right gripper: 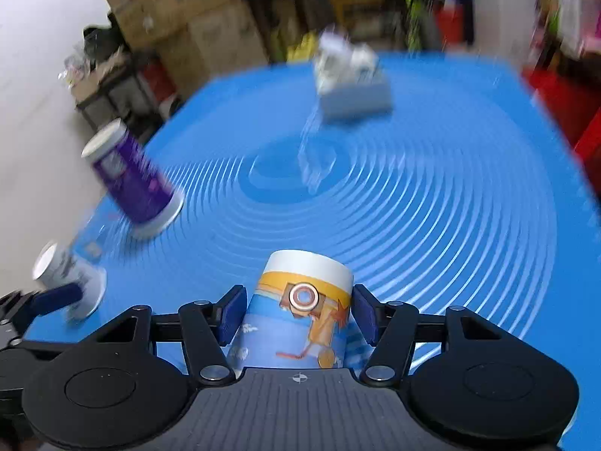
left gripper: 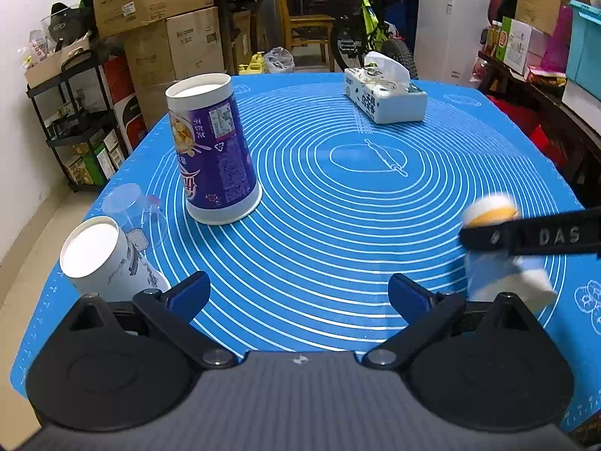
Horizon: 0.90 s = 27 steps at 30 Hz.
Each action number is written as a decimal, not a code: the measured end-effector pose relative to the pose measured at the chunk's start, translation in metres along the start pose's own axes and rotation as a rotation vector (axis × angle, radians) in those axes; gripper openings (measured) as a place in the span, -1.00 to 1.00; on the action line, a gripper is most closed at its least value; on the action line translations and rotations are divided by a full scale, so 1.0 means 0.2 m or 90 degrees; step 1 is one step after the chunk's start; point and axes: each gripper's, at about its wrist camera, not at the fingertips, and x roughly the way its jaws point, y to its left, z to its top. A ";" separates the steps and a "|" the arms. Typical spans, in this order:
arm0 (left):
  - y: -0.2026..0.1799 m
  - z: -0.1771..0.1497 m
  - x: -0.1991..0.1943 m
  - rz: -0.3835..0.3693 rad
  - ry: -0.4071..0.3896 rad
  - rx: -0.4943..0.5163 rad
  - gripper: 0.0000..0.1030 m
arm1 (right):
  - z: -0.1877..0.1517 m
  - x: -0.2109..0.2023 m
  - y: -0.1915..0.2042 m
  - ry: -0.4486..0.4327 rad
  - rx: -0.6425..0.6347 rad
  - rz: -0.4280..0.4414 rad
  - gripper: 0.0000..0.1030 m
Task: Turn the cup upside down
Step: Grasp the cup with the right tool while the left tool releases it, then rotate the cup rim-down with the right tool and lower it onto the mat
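Observation:
A blue, orange and white cartoon cup (right gripper: 304, 315) sits between the fingers of my right gripper (right gripper: 296, 314), base end away from the camera, over the blue mat (right gripper: 432, 195). The right gripper is shut on it. In the left wrist view the same cup (left gripper: 496, 255) shows blurred at the right, held by a right finger (left gripper: 533, 235). My left gripper (left gripper: 298, 297) is open and empty above the mat's near edge. The right wrist view is motion-blurred.
A purple and white cup (left gripper: 214, 154) stands upside down at the left. A white printed cup (left gripper: 109, 259) and a clear glass (left gripper: 135, 214) stand upside down at the near left. A tissue box (left gripper: 383, 94) lies at the far side.

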 end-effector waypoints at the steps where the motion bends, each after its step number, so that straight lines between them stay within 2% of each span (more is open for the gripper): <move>1: 0.00 0.00 0.00 -0.002 -0.002 -0.005 0.94 | 0.00 -0.02 0.00 -0.027 -0.011 -0.017 0.24; 7: 0.00 0.01 -0.01 -0.009 -0.009 -0.020 0.94 | -0.09 -0.09 0.03 -0.229 -0.108 -0.135 0.24; 10: -0.01 0.00 0.00 -0.012 -0.008 -0.020 0.94 | -0.19 -0.06 0.04 -0.288 -0.181 -0.186 0.24; 15: -0.03 -0.02 0.00 -0.017 -0.006 -0.014 0.94 | -0.34 -0.06 0.06 -0.315 -0.255 -0.196 0.24; 17: -0.04 -0.02 0.00 -0.019 -0.004 -0.013 0.94 | -0.36 -0.09 0.08 -0.313 -0.260 -0.195 0.23; 27: -0.12 -0.07 -0.05 -0.049 -0.004 0.006 0.94 | -0.41 -0.21 -0.02 -0.264 -0.172 -0.153 0.20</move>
